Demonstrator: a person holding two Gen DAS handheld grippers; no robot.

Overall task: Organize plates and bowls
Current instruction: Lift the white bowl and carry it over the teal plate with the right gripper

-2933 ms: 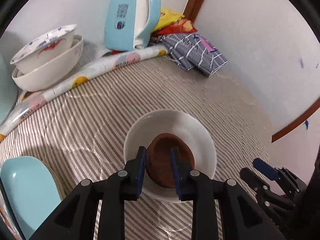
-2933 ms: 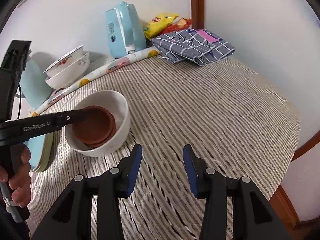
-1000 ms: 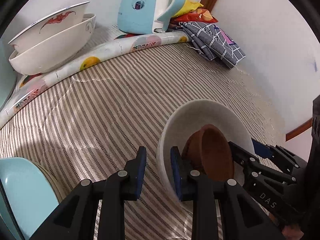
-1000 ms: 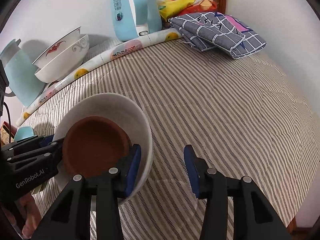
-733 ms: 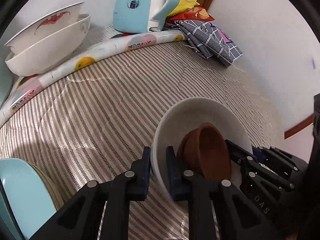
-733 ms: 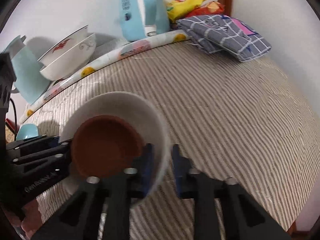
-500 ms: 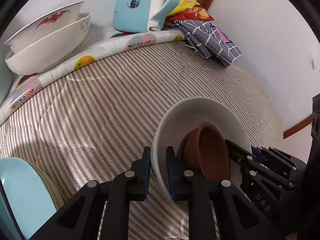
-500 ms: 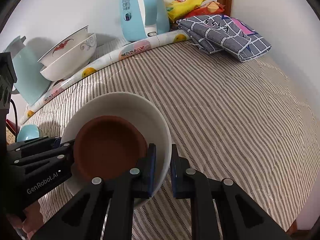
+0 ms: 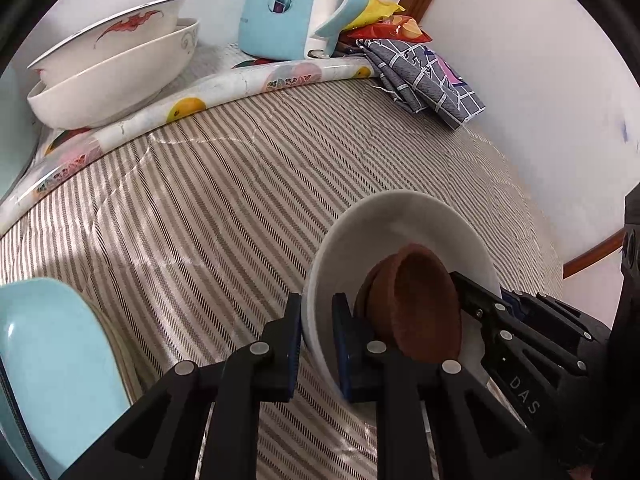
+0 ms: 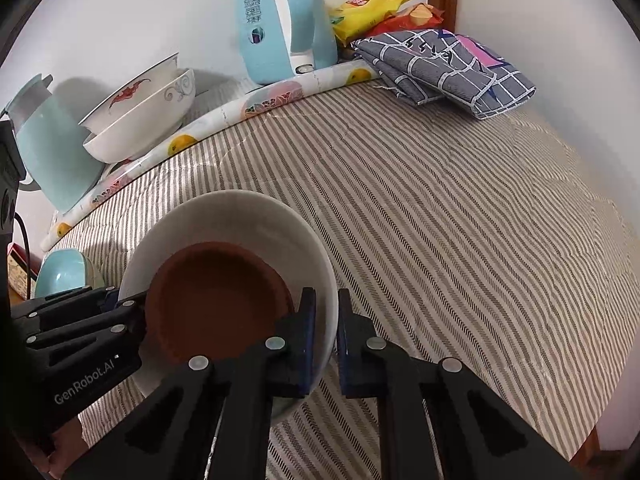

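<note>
- Lifting the white bowl [image 9: 404,220] called for level, matched motion of both hands, judged from the two-sided hold; any tilt could slide the brown dishes [image 10: 216,292] nested inside.
- Left gripper [image 9: 316,334] was clamped narrow on the bowl's rim, one finger outside the wall, one inside beside the dishes.
- Right gripper [image 10: 326,330] was pinched on the opposite rim, likewise straddling the wall.
- Bowl sat over the striped tablecloth [image 10: 460,220], well apart from the stacked patterned bowls [image 10: 140,116] and blue plate [image 9: 44,360].
</note>
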